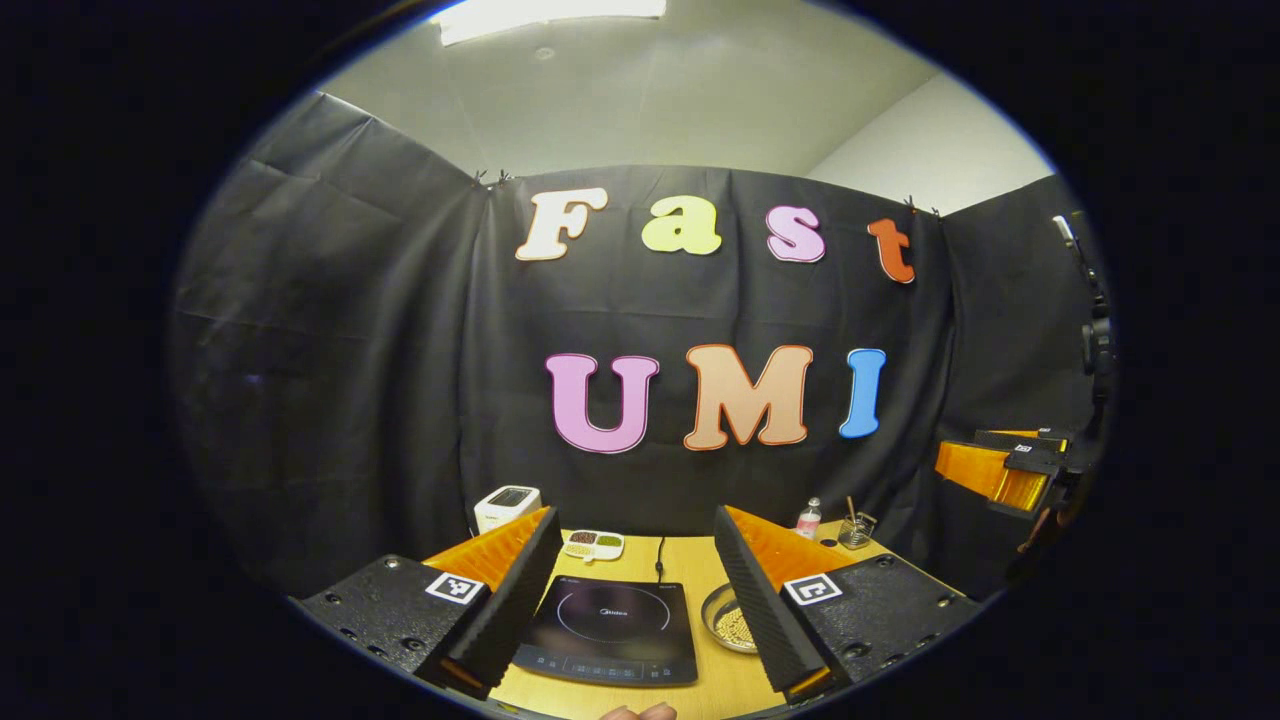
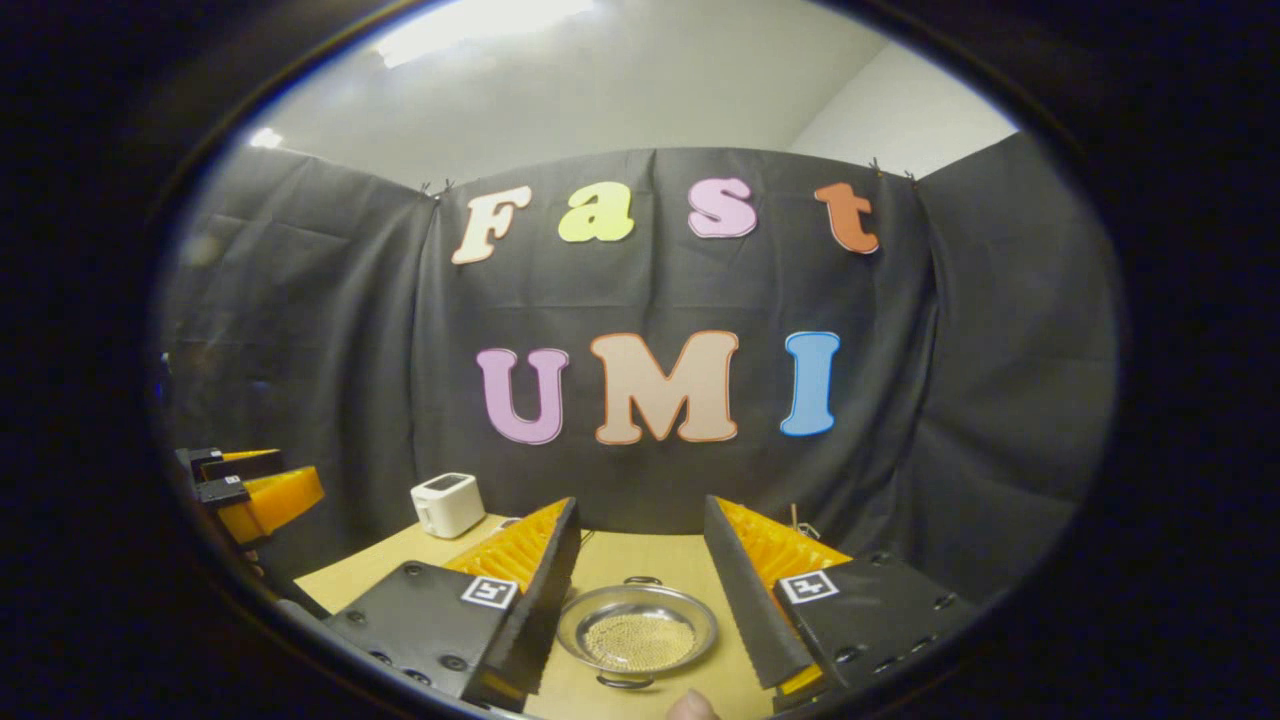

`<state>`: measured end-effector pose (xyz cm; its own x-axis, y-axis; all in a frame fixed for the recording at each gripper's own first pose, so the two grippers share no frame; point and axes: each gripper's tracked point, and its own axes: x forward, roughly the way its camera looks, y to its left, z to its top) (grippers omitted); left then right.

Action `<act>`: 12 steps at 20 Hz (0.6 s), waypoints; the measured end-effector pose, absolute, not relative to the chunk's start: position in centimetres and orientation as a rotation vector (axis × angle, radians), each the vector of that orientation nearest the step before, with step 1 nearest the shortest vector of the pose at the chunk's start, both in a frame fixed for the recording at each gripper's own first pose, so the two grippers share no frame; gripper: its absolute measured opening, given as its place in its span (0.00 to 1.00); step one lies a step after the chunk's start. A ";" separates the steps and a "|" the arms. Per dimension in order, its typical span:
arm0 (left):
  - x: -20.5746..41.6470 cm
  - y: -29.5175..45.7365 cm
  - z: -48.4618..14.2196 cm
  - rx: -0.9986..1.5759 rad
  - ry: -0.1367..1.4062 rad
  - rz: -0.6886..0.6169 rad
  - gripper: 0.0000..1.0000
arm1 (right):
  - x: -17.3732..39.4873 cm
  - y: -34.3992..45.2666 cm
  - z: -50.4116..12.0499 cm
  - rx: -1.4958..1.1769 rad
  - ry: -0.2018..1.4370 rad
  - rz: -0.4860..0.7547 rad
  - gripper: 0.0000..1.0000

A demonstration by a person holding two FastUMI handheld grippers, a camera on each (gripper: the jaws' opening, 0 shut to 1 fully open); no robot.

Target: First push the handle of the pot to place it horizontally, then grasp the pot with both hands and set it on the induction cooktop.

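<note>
Both grippers are held up above the table with their fingers spread wide and nothing between them: our left gripper [image 1: 630,610] looks down on the flat black induction cooktop [image 1: 610,632], and our right gripper [image 2: 640,600] frames the shallow round metal pot [image 2: 637,628], which holds a layer of small pale beads.

The pot rests on the light wooden table [image 2: 380,565], just to the right of the cooktop in the left gripper view [image 1: 730,618], near it but not on it. In the right gripper view its two thin loop handles sit at the far rim and the near rim, so we judge they are not yet horizontal.

Neither gripper touches the pot, so we take it that no part of the task is done. The handle push comes first; then the two-handed grasp and the short move left onto the cooktop.

A white toaster [image 2: 447,504] stands at the back left of the table, well clear of the path.
</note>
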<state>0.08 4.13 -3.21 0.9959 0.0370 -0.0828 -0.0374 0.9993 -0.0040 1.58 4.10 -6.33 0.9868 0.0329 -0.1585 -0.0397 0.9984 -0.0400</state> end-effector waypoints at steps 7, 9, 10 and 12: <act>1.4 6.3 -5.1 -0.011 0.123 0.000 0.93 | 2.5 7.6 -9.9 -0.092 0.235 0.021 0.50; 1.9 6.3 -5.7 -0.025 0.131 -0.015 0.93 | 2.5 8.0 -10.7 -0.119 0.247 0.008 0.51; 2.2 6.5 -6.1 -0.030 0.141 -0.017 0.89 | 2.8 8.3 -11.4 -0.121 0.270 0.015 0.29; 2.9 7.1 -6.6 -0.043 0.154 -0.005 0.94 | 3.6 9.4 -13.5 -0.119 0.315 0.046 0.23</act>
<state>2.91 7.13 -6.58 0.9882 -0.0085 -0.1528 0.0019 0.9991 -0.0434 3.61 9.38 -13.49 0.9497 0.0265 -0.3119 -0.0636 0.9919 -0.1096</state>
